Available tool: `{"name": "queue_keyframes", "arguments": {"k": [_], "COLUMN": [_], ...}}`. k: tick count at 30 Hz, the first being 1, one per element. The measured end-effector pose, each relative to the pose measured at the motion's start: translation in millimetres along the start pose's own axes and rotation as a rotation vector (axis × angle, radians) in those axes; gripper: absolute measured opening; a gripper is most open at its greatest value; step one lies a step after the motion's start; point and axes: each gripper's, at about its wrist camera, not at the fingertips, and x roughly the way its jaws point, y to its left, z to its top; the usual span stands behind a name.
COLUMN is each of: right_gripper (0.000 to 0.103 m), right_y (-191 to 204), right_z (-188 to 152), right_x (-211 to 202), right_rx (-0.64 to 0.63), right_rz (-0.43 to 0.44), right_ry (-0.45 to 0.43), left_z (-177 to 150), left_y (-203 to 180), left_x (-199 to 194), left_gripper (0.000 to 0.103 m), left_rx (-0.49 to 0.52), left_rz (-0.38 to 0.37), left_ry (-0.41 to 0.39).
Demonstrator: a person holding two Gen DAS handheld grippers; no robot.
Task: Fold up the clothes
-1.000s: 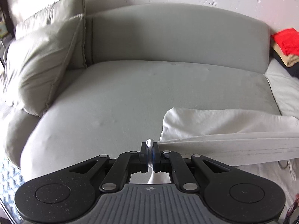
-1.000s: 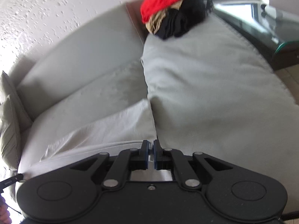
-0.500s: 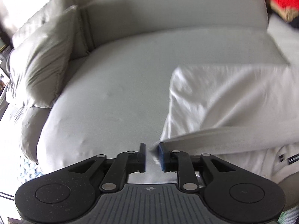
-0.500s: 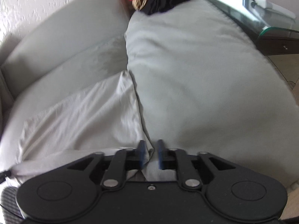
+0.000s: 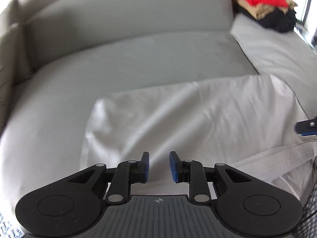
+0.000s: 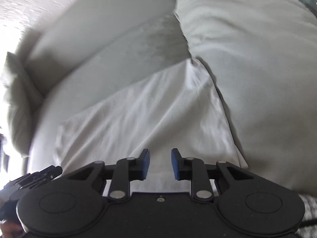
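- Whereas both pinched the cloth's edge a second ago, left gripper point(image 5: 158, 166) now stands released; right gripper point(image 6: 159, 163) empty, jaws closing
- white garment point(image 5: 178, 123): folded, lightly creased, flat on grey sofa point(image 5: 118, 59)

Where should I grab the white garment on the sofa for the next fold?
Probably by the two near corners of the white garment, one gripper each, coming down from above at the sofa's front edge. It lies flat with a straight far edge, so the near hem can be pinched and carried over. The left gripper is open above it; the right gripper's jaws are closing, empty.
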Motion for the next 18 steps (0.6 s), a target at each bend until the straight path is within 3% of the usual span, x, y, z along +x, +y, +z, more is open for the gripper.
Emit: {"name": "queue_keyframes", "arguments": {"k": [3,4,8,10,12,18], "right_gripper": [0.024,0.024,0.024,0.024,0.027,0.029], "right_y": [3.4,4.0,-7.2,-17.4,-25.6,-29.2], "right_z": [3.2,-0.5,-36.9,-61.7,-79.0,-77.0], "right_x": [21.3,20.2,-3.9,-25.8,-47.4,-73.9], "right_rx": [-0.002,-0.011,-0.056,-0.082,-0.114,-0.088], "right_rz": [-0.066,-0.061,0.074,0.096,0.095,0.157], "right_ry": [0.066,0.076,0.268,0.293,0.253,0.034], "left_z": [-3.1,-8.1,-48.9,-67.0,-85.1,-80.3], "left_y": [-14.1,-18.9,-18.1,-0.4,17.4,34.1], "left_x": [28.4,24.6,-20.3,-45.4,-70.5,-73.9], "left_gripper": [0.023,0.014,0.012,0.015,0.017,0.017], "left_rx": [0.052,0.086,0.234,0.198,0.161,0.012], "left_rz": [0.025,0.012,-0.092,-0.149,-0.206,-0.130], "left_ry": [0.058,0.058,0.123,0.104,0.084,-0.054]}}
